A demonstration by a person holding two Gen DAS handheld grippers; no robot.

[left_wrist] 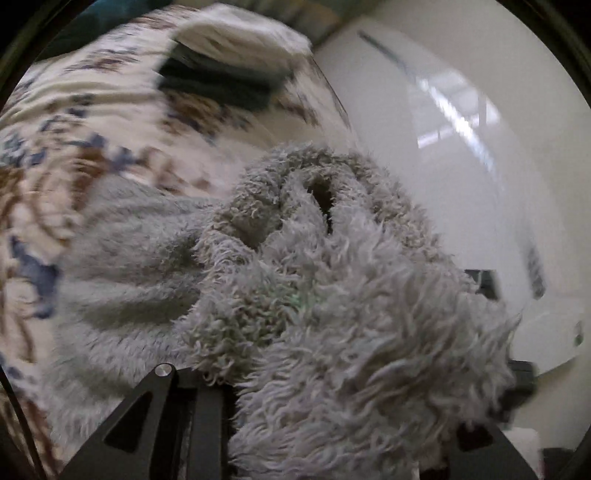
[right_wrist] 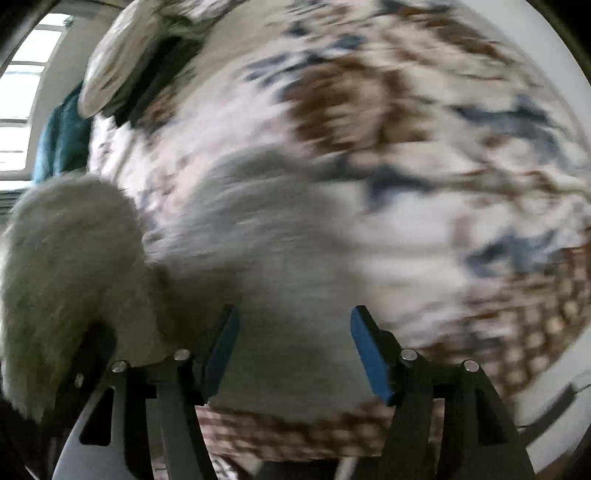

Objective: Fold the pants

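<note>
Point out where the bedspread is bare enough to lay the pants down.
Bare: the patterned bedspread beyond and right of the grey fleece pants, up to the pillow. Crowded: the near edge, under the bunched pants.

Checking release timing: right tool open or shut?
Open. The right tool's blue pads stand apart, pressing nothing; the grey pants lie beyond them on the bedspread.

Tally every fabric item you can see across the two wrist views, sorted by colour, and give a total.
Grey fluffy pants: 1
Floral bedspread, white with brown and blue: 1
White pillow: 1
Dark green cloth under the pillow: 1
Teal cloth at the bed's far edge: 1
Total: 5
</note>
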